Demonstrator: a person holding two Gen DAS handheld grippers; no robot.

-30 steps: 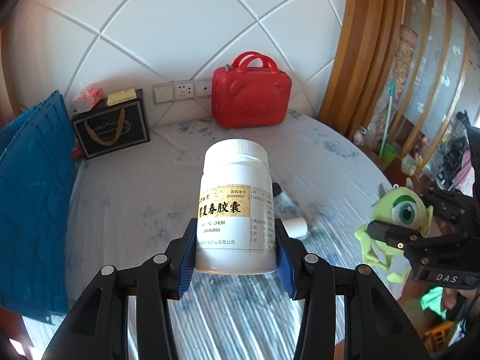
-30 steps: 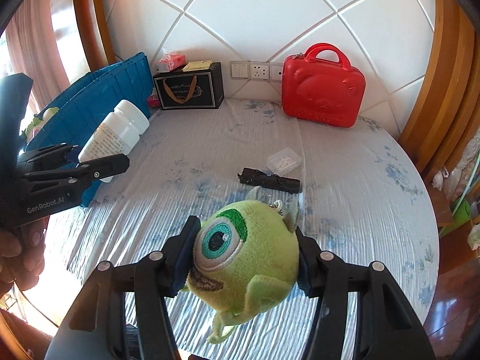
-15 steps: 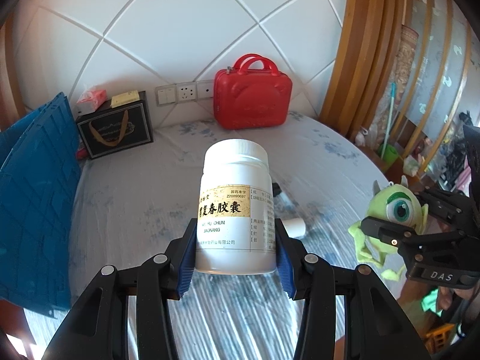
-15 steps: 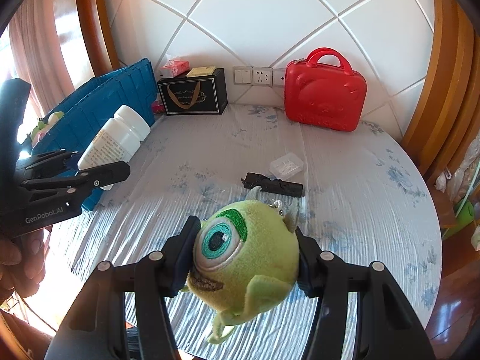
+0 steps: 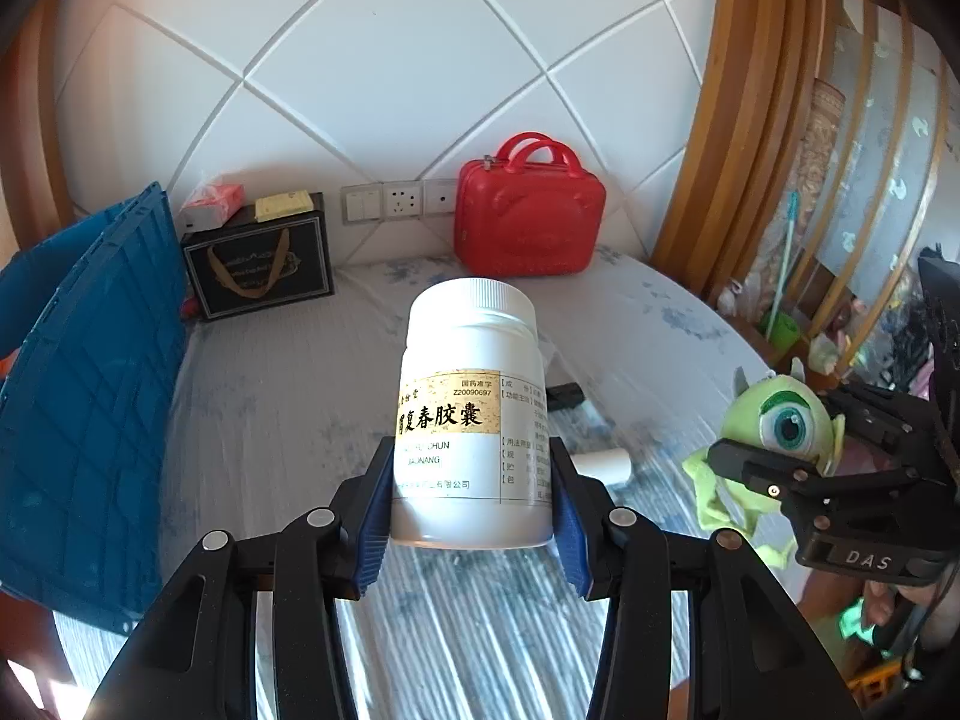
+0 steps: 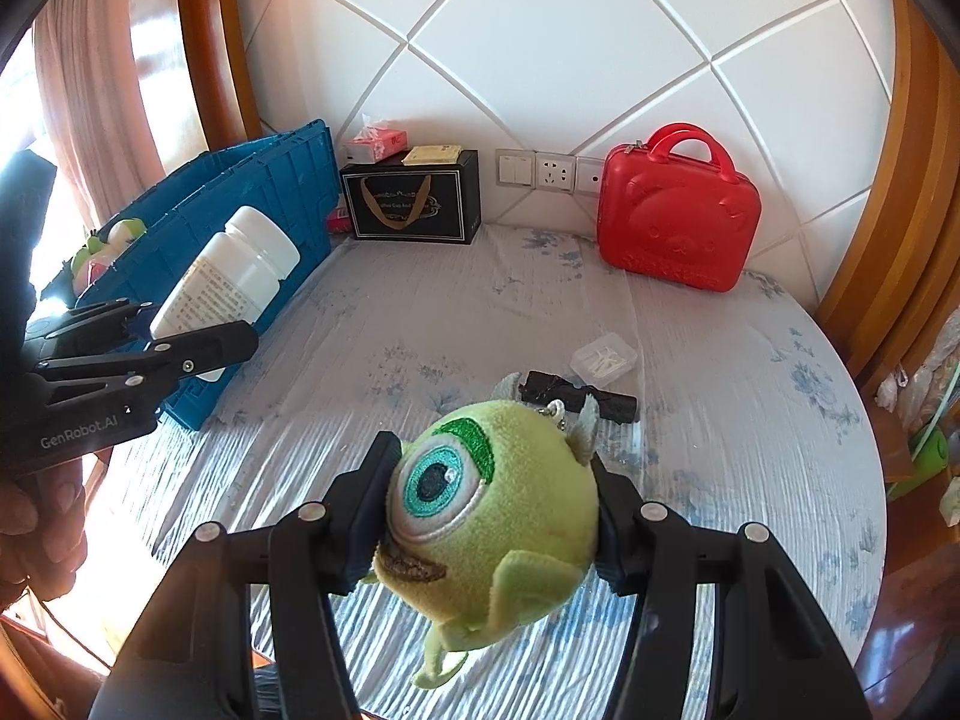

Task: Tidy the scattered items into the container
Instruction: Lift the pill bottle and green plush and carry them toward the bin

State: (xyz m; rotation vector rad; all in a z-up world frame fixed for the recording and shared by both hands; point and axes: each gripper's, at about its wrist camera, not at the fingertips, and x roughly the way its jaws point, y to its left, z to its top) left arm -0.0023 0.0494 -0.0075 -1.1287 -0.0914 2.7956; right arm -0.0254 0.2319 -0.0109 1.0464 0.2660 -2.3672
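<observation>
The left tool [image 5: 471,516] pinches a white pill bottle [image 5: 471,420] by its lower body, blue pads pressed on both sides, holding it upright above the surface [image 5: 270,420] near the left edge. The right tool [image 6: 489,516] pinches a green one-eyed plush toy [image 6: 480,516] between its pads, lifted over the near edge. The blue crate [image 6: 264,192] stands along the left edge, with a small toy visible inside it. A black bar-shaped item [image 6: 600,399] and a small clear box [image 6: 603,357] lie touching near the middle. A red case [image 6: 678,222] and a black gift box [image 6: 414,198] stand along the far edge.
</observation>
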